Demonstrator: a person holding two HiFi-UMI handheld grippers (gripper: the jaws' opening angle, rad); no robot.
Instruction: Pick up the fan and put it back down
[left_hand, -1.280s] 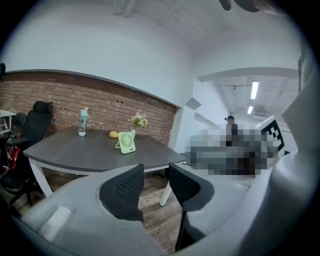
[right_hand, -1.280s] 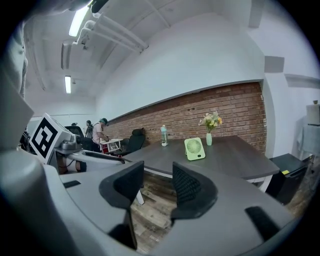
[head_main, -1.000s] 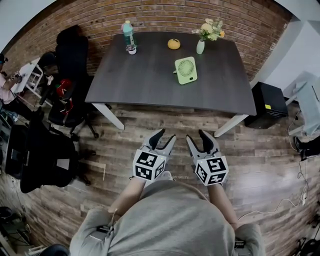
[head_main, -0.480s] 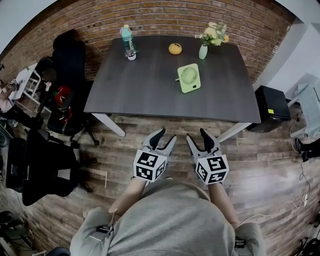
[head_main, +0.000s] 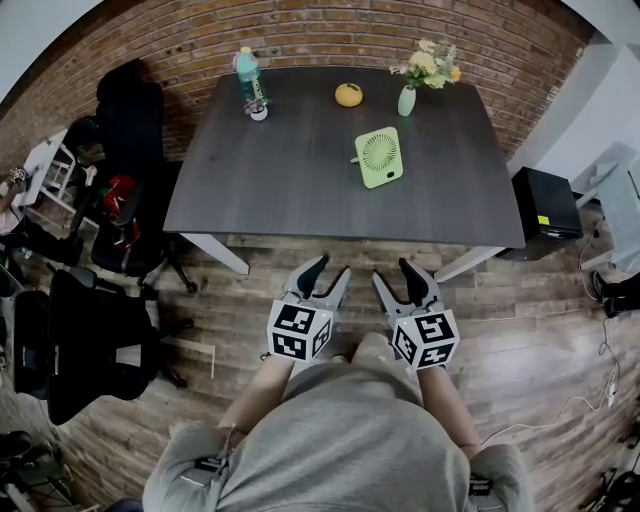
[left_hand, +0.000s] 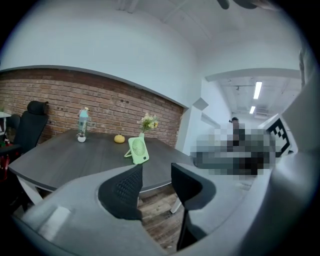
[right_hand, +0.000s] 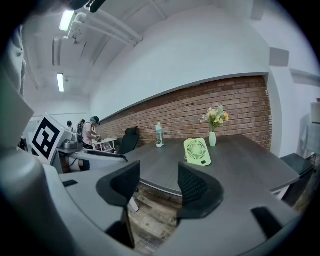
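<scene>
One green fan, two empty grippers.
The fan stands upright on the dark table with one bottle, one orange fruit and one flower vase. The left gripper and right gripper hang short of the table, jaws apart; the right's have just been opening.

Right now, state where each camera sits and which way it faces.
Head view: on the person's head, looking steeply down at table and floor; shows torso, forearms, left gripper, right gripper.
Left gripper view: on the left gripper, along its open, empty jaws toward the fan.
Right gripper view: on the right gripper, along its empty jaws, just opened wider, toward the fan.
Shared: all three show fan, bottle and vase.
</scene>
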